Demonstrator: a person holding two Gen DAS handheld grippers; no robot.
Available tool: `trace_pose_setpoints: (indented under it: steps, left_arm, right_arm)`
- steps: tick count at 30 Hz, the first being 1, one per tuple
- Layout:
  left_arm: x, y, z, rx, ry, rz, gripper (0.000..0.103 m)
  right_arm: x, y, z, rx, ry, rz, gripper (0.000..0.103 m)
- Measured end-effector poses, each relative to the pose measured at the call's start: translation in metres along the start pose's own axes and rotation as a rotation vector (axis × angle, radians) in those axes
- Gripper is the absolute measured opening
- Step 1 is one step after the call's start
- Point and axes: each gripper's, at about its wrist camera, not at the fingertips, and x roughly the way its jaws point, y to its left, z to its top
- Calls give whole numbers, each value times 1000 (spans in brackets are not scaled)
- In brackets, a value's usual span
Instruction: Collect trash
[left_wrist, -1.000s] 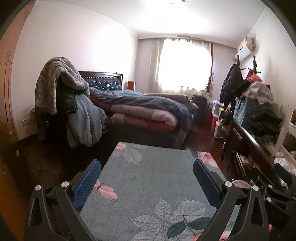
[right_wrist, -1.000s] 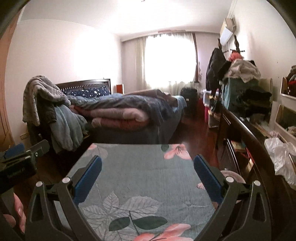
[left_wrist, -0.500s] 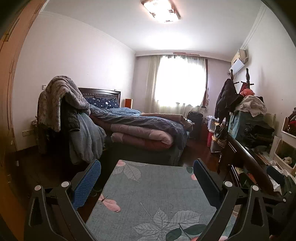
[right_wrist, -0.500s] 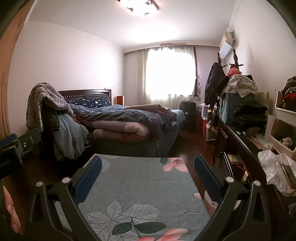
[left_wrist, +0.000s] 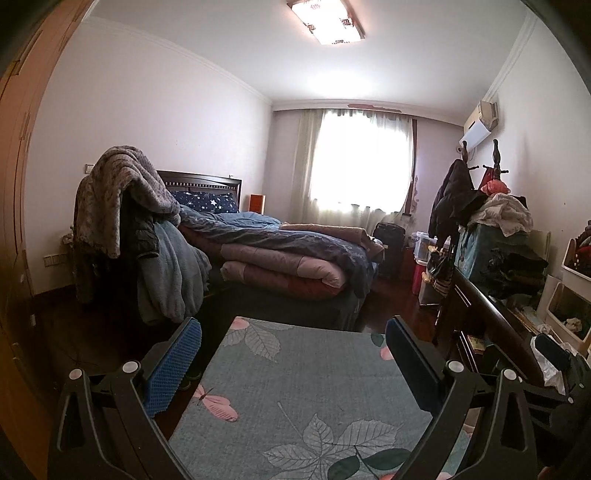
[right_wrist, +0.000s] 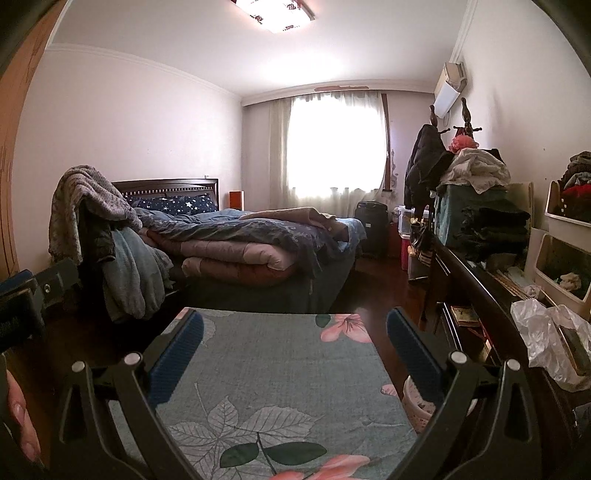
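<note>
Floral rug (left_wrist: 295, 391) cut off below, small pink bin (right_wrist: 415, 404) half hidden (right gripper's finger), bin contents unreadable

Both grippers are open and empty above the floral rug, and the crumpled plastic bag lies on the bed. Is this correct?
Not quite. The crumpled plastic bag lies not on the bed but on the dark dresser along the right wall, as the right wrist view shows. Both grippers are indeed open and empty above the floral rug.

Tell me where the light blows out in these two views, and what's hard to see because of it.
Left wrist view: the window is blown white behind its curtains, the ceiling lamp glares, and the floor beside the bed sinks into shadow. Right wrist view: same white window, dark dresser front, walls bowed by the fisheye.
</note>
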Motion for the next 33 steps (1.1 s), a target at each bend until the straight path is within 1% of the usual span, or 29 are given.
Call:
trace_pose_setpoints:
  steps: [20, 33]
  left_arm:
    - [2, -4, -1, -4, 6, 10, 99]
    - [2, -4, -1, -9, 8, 9, 99]
  right_arm:
    - [4, -4, 0, -1, 16, 2, 100]
    - [5, -9, -6, -5, 22, 4, 100]
